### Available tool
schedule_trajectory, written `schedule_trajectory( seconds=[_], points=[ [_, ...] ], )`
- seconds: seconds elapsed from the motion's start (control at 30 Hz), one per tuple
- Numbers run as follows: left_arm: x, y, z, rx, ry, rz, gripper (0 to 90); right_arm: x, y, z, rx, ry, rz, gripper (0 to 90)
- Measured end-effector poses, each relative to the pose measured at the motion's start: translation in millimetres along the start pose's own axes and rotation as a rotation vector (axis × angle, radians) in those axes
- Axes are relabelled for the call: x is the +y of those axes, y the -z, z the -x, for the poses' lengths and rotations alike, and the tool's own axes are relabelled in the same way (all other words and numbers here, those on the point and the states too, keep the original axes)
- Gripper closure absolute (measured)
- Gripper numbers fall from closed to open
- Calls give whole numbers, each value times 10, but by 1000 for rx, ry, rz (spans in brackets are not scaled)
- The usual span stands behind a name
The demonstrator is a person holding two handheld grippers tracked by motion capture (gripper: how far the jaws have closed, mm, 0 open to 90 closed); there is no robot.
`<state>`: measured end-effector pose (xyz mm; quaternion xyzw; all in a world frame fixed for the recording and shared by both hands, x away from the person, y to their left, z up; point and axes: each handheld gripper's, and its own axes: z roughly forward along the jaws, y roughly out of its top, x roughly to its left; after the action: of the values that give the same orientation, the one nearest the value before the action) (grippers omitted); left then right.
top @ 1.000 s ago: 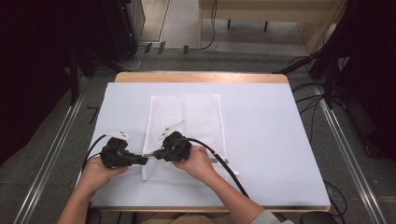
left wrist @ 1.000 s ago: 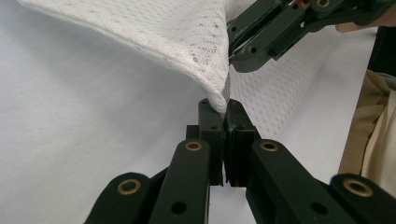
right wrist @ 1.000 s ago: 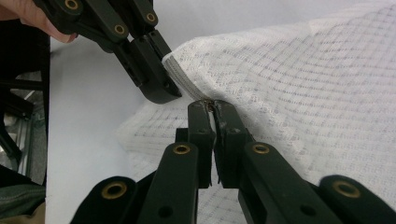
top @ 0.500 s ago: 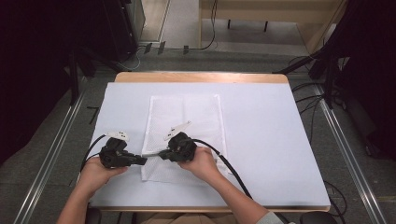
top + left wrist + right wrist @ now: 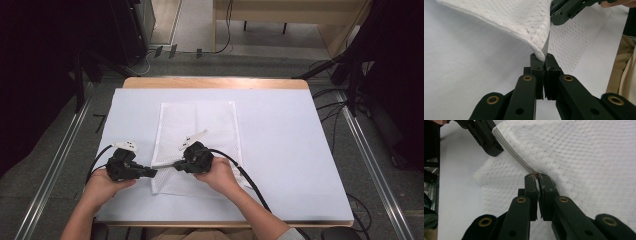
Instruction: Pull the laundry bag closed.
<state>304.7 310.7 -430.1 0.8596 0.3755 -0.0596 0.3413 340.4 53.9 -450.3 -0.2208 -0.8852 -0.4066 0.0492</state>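
Both tongs pinching the near edge of the white mesh cloth

Our left tongs [image 5: 543, 58] and right tongs [image 5: 537, 177] are each clenched on the layered near-left edge of the white mesh cloth [image 5: 200, 125], lifting it slightly between them; the rest lies flat on the white tabletop [image 5: 290, 150], toward its left of centre.

The right gripper [image 5: 538, 178] has its black jaws pinched on the folded edge of a white mesh cloth [image 5: 584, 157]; the left gripper [image 5: 489, 143] clamps that edge toward 11 o'clock.
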Motion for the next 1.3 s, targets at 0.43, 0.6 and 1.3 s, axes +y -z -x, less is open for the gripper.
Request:
schedule_trajectory(
  seconds=[0.43,0.6,1.3],
  points=[
    [-9,12,0,-11,12,6,884,-30,35,18,-11,4,-5,882],
    [-10,8,-3,-9,14,5,884,-57,56,45,-7,-4,-4,882],
    [-9,8,-2,-11,2,1,882,-110,197,118,-21,3,-41,882]
  ],
)
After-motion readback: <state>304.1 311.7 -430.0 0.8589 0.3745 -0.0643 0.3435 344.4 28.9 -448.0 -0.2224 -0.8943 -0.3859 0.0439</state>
